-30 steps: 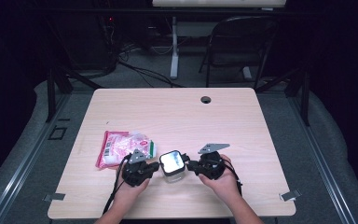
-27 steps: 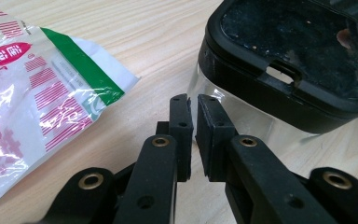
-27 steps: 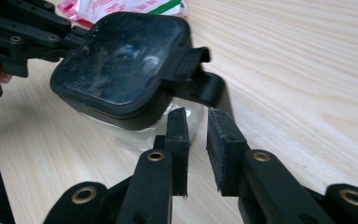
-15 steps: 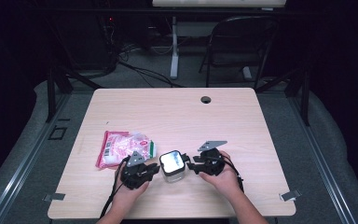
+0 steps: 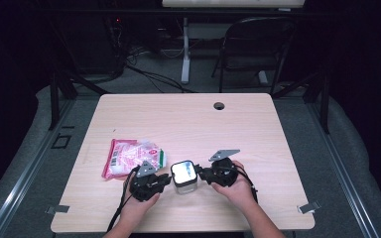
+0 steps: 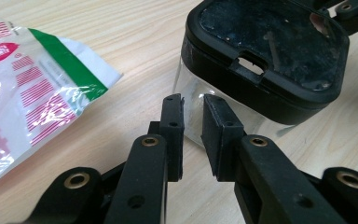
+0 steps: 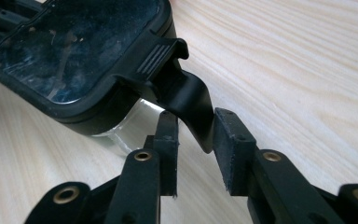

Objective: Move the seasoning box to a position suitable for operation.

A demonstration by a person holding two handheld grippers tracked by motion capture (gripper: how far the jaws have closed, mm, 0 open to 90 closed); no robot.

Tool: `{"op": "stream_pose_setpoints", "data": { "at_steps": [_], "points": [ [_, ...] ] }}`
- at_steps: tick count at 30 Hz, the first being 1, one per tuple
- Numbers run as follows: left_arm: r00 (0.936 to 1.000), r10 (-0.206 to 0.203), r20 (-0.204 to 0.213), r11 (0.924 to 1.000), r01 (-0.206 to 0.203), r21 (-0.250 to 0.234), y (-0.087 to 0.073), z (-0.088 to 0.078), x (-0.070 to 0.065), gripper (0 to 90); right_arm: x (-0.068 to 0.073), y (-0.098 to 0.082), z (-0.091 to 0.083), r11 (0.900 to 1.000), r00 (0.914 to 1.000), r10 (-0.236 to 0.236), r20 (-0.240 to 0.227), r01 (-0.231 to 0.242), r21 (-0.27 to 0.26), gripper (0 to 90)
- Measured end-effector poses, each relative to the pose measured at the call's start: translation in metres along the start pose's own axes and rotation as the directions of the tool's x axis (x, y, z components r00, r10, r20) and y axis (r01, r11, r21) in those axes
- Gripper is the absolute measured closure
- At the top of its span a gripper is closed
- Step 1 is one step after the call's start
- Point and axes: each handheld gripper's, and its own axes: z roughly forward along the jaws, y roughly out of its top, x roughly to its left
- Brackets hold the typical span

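So the clear container (image 5: 184, 179) with the black lid (image 6: 270, 42) sits near the front edge of the table (image 5: 278, 129), right between the two grippers. Left gripper (image 5: 164, 180) is at its left side, jaws a narrow gap apart with nothing pinched. Right gripper (image 7: 196, 135) has just been closing, jaws straddling the lid's black latch (image 7: 191, 102), though I can't tell if they press it. A snack bag (image 5: 129, 156) lies just left.

Clear plastic container (image 6: 205, 100) with matt black lid (image 6: 265, 51); glossy crinkled bag (image 6: 28, 88); pale wood table (image 5: 188, 119).
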Motion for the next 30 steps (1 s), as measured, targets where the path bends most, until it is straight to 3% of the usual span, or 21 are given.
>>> {"op": "stream_pose_setpoints", "data": {
  "at_steps": [13, 19, 21, 25, 30],
  "points": [
    [0.9978, 0.013, 0.064, 0.9993, -0.015, 0.033, 0.011, 0.01, -0.006, 77.5, -0.006, -0.014, -0.023, 0.999, 0.9985, 0.031, -0.046, -0.029, 0.045, 71.2],
    [0.998, 0.005, 0.062, 0.9998, -0.006, 0.017, 0.017, 0.005, -0.004, 69.5, -0.008, -0.01, -0.041, 0.996, 0.9985, 0.032, -0.045, -0.028, 0.085, 64.9],
    [0.9975, -0.023, 0.067, 0.9995, 0.025, -0.022, 0.022, -0.003, 0.002, 68.0, -0.009, -0.008, -0.049, 0.997, 0.9985, 0.04, -0.037, -0.038, 0.07, 64.9],
    [0.9971, -0.027, 0.071, 0.9989, 0.029, -0.036, 0.027, -0.009, 0.006, 66.3, -0.01, -0.005, -0.06, 0.997, 0.998, 0.061, -0.014, -0.06, 0.04, 66.3],
    [0.9975, -0.011, 0.07, 0.9989, 0.014, -0.045, 0.032, -0.015, 0.007, 64.8, -0.005, 0.001, -0.061, 0.99, 0.9901, 0.14, 0.013, -0.14, 0.01, 68.3]
  ]
}}
